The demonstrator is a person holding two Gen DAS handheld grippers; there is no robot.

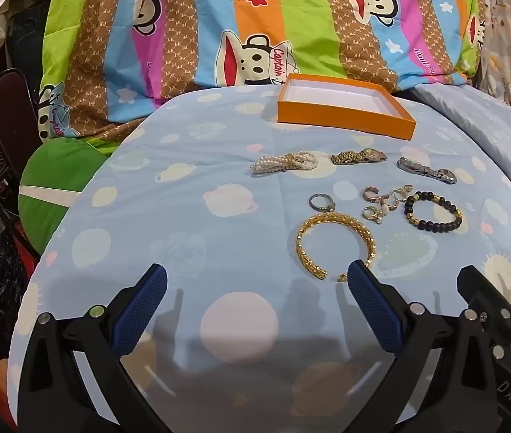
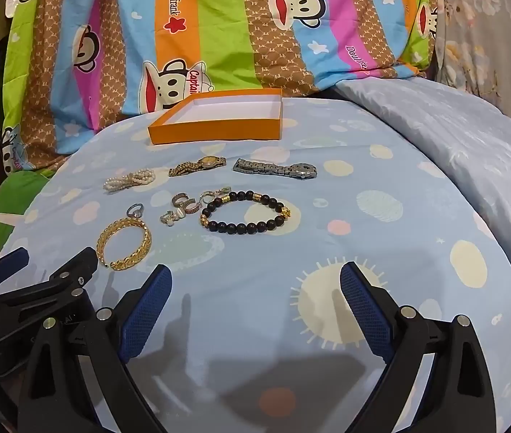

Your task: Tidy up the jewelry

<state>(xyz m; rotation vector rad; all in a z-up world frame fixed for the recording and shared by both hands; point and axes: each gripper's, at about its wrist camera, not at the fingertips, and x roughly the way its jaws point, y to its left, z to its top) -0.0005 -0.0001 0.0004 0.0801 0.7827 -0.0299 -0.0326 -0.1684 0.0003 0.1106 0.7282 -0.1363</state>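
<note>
Surface: pale blue bedsheet (image 2: 381, 252) printed with planets and suns, serving as my work area; a striped cartoon-monkey quilt (image 1: 219, 36) is piled behind it.
Left gripper (image 1: 257, 288): released, blue pads spread wide, nothing between them, hovering low over the sheet.
Right gripper (image 2: 255, 288): also released and empty, held beside the left one.
Box: shallow orange cardboard box with white lining (image 1: 345, 119), at 12 o'clock beyond the jewellery, open-topped and holding nothing, likely the destination.
Nearest piece: gold woven open bangle (image 1: 334, 245), just ahead of my left gripper's right finger, at 1 o'clock.
Rings: small silver ring (image 1: 321, 202) just beyond the bangle; a cluster of small hoop earrings and rings (image 1: 385, 202) beside it.
Beads: dark bead bracelet with gold spacers (image 2: 244, 213), at 12 o'clock from my right gripper.
Back row: pearl strand bracelet (image 1: 284, 163), gold watch (image 1: 360, 156), silver metal watch (image 1: 426, 169), laid apart, which should allow single picks.
Progress: I judge sorting has not begun.
</note>
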